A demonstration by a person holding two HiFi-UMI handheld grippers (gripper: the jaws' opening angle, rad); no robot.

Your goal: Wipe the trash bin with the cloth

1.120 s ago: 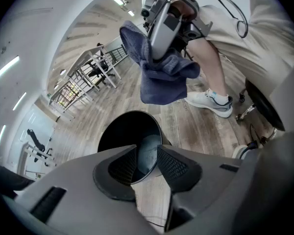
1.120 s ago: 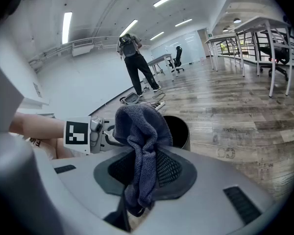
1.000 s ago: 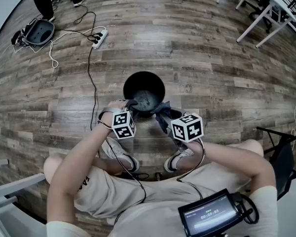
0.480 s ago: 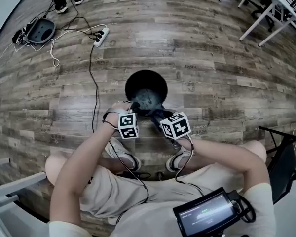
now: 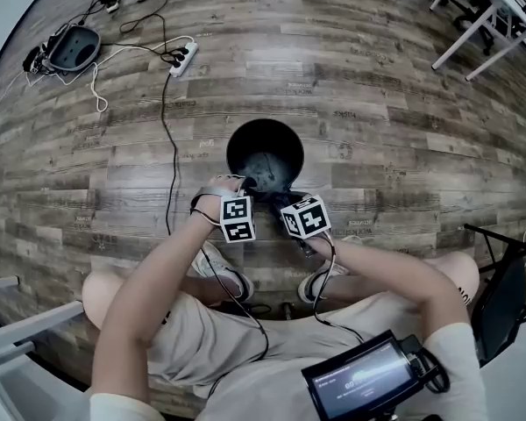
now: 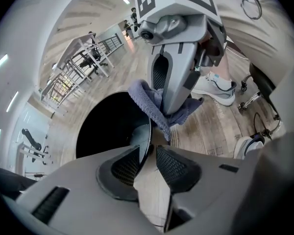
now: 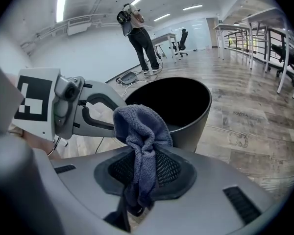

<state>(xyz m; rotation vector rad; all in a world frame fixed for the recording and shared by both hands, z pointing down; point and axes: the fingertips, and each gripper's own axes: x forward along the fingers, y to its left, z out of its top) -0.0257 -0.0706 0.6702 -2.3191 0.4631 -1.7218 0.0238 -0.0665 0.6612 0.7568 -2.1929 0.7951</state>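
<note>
- Wood-plank floor (image 5: 377, 86) fills an open office space. The black trash bin (image 5: 265, 123) stands upright on it, just ahead of the seated person's feet.
- The left gripper (image 6: 148, 163) has its jaws drawn narrow over the bin's near rim, one pad inside and one outside, steadying it.
- The right gripper (image 7: 144, 168) is clamped on a blue-grey cloth (image 7: 139, 129). The cloth bunches above the pads and sits at the rim, close beside the left gripper.
- The step in hand looks like wiping the rim and upper wall.
- To do it well, keep the left pinch firm so the light bin neither tips nor slides. Press the bunched cloth, not bare jaw, against the plastic, and work round the rim away from the left gripper.
</note>
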